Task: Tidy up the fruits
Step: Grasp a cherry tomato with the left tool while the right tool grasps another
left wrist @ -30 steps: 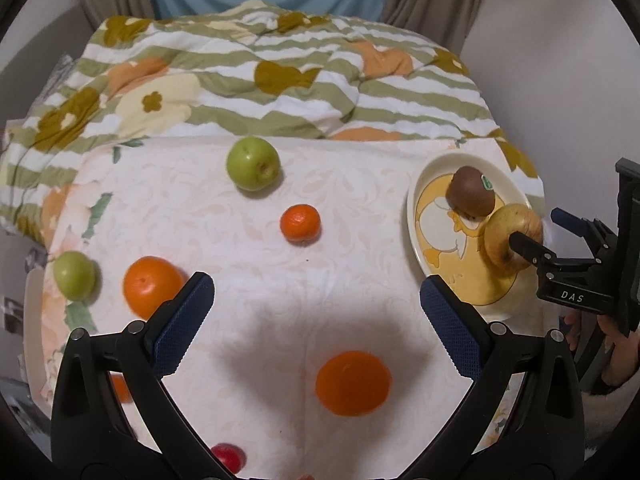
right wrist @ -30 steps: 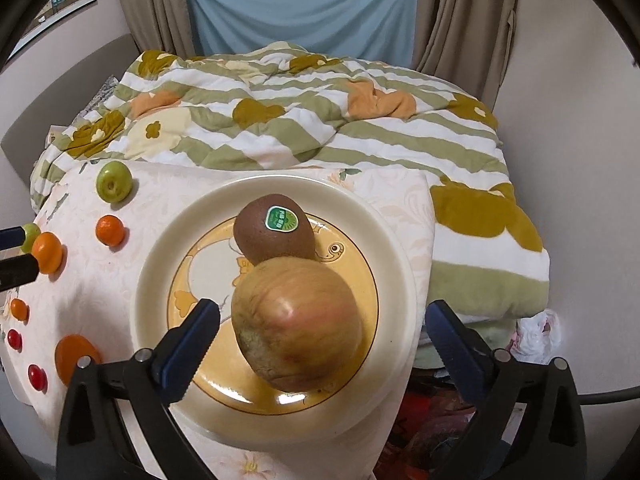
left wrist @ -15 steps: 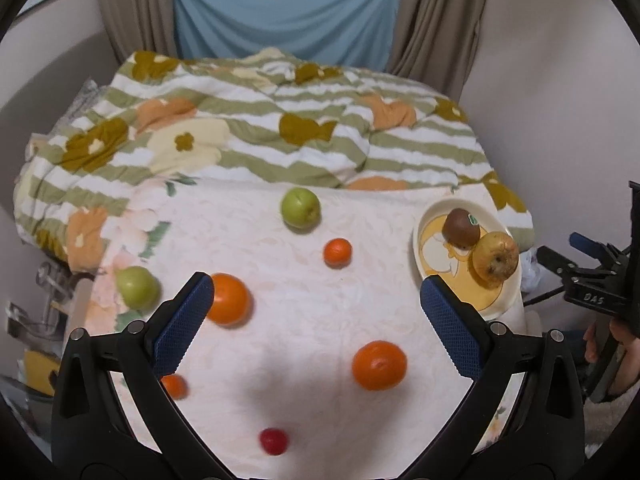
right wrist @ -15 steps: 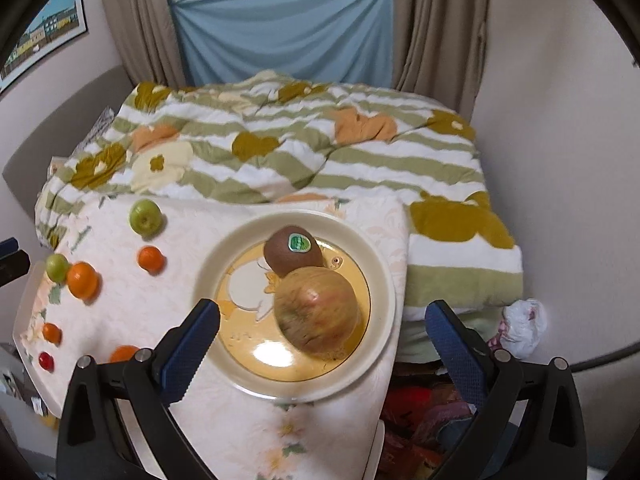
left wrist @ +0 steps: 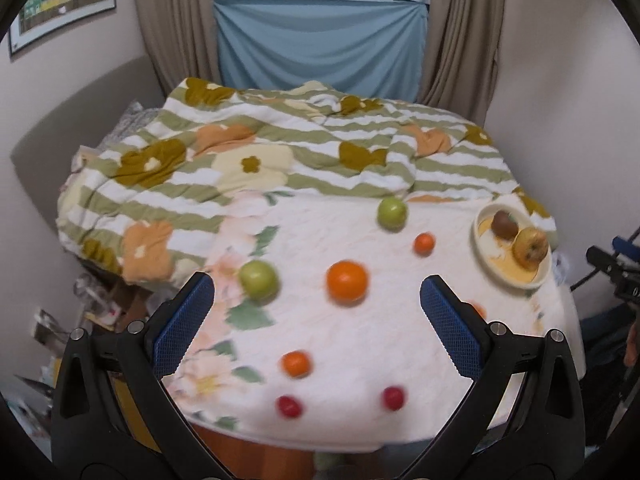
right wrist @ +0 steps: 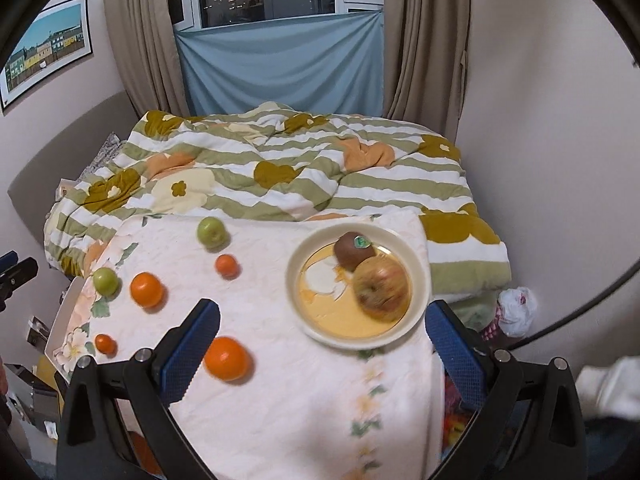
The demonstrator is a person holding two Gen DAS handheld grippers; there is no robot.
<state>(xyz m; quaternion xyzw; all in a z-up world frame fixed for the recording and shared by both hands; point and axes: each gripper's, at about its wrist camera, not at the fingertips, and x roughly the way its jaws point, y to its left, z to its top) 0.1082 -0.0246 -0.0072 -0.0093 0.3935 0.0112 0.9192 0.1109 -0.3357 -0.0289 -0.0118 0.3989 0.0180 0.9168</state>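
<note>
Both grippers hang high over the table with jaws spread wide and nothing held: the left gripper (left wrist: 316, 312) and the right gripper (right wrist: 322, 338). The plate (right wrist: 420, 280) at the far right holds a kiwi (right wrist: 354, 246) and an apple (right wrist: 382, 290). Loose fruit lies left of it; the large orange (right wrist: 227, 359) sits just beside the right gripper's left finger (probably the nearer reach).

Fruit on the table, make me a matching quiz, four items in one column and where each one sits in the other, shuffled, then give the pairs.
Things:
1. kiwi
2. yellow-red apple
3. far green apple
4. two red cherry-sized fruits

Places:
A. on the cloth by the striped quilt
B. on the plate, nearer the right gripper
C. near table edge, close to the left gripper
D. on the plate, farther side, sticker up

Pairs: 1-D, 2-B, 3-A, 4-C
</note>
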